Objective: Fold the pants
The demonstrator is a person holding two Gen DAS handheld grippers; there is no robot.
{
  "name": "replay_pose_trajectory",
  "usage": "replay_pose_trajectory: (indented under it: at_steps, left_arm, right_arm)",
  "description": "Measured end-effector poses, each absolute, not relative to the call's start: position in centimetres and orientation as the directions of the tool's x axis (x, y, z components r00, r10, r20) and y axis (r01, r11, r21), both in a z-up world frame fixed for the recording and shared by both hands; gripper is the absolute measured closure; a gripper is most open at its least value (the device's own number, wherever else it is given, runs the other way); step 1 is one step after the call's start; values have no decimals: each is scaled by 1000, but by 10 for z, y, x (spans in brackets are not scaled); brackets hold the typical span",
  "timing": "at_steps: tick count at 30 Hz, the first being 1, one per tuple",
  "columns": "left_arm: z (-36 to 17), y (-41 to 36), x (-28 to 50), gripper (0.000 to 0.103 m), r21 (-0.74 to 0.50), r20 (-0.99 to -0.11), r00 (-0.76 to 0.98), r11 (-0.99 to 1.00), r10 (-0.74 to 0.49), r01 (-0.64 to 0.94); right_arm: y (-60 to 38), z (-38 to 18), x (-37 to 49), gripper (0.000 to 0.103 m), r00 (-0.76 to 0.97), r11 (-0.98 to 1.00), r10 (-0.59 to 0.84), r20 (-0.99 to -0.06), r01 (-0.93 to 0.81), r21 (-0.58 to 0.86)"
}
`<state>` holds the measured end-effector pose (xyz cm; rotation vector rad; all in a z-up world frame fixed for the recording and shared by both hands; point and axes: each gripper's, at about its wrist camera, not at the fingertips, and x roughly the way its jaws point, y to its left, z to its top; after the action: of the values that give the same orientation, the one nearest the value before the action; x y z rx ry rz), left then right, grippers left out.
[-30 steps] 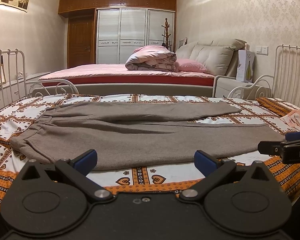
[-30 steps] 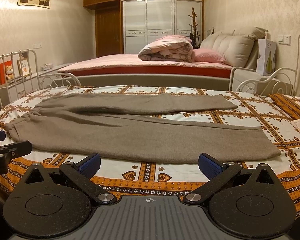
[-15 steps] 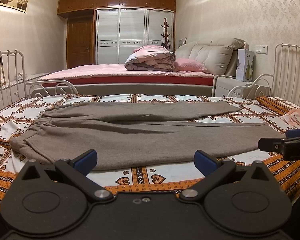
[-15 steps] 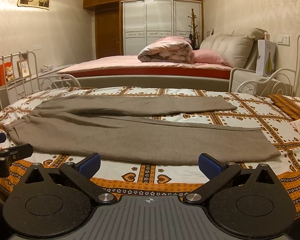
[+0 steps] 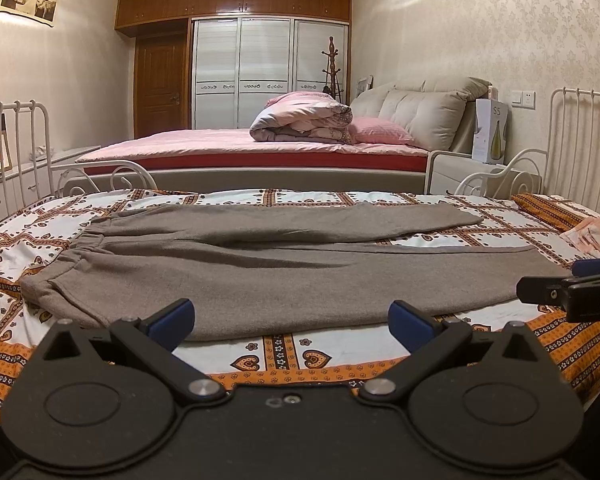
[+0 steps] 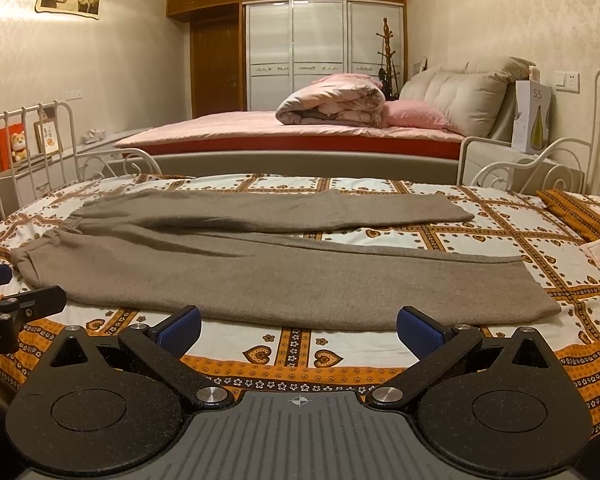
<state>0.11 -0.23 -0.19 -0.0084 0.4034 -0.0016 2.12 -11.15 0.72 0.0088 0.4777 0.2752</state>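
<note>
Grey-brown pants (image 5: 284, 264) (image 6: 268, 276) lie flat on the patterned bedsheet (image 5: 284, 356), waistband to the left, both legs stretched rightward and slightly apart. My left gripper (image 5: 291, 320) hovers open just before the near leg's front edge, nothing between its blue pads. In the right wrist view my right gripper (image 6: 299, 330) is also open, short of the near leg's hem side, holding nothing. Each gripper's tip shows at the edge of the other's view: the right one (image 5: 572, 294), the left one (image 6: 16, 304).
White metal bed rails (image 5: 8, 152) (image 6: 580, 152) stand at both ends of the daybed. An orange pillow (image 6: 580, 212) and folded peach cloth (image 5: 596, 232) lie at the right. A larger pink bed (image 5: 260, 148) with a rolled quilt lies beyond.
Both views have crept slightly forward and down toward the pants. The pants have not moved and both grippers stay open.
</note>
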Motion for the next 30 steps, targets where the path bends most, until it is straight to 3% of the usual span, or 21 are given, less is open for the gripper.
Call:
replay_pose_trajectory:
  at_steps: [25, 30]
  left_arm:
    - [-2, -3, 3, 6, 3, -404, 915, 1000, -1, 2]
    - [4, 5, 8, 6, -20, -428, 904, 1000, -6, -2]
  right_arm:
    - [-108, 7, 23, 0, 843, 960, 274, -463, -272, 74]
    - [-113, 9, 34, 0, 802, 944, 330, -498, -293, 152]
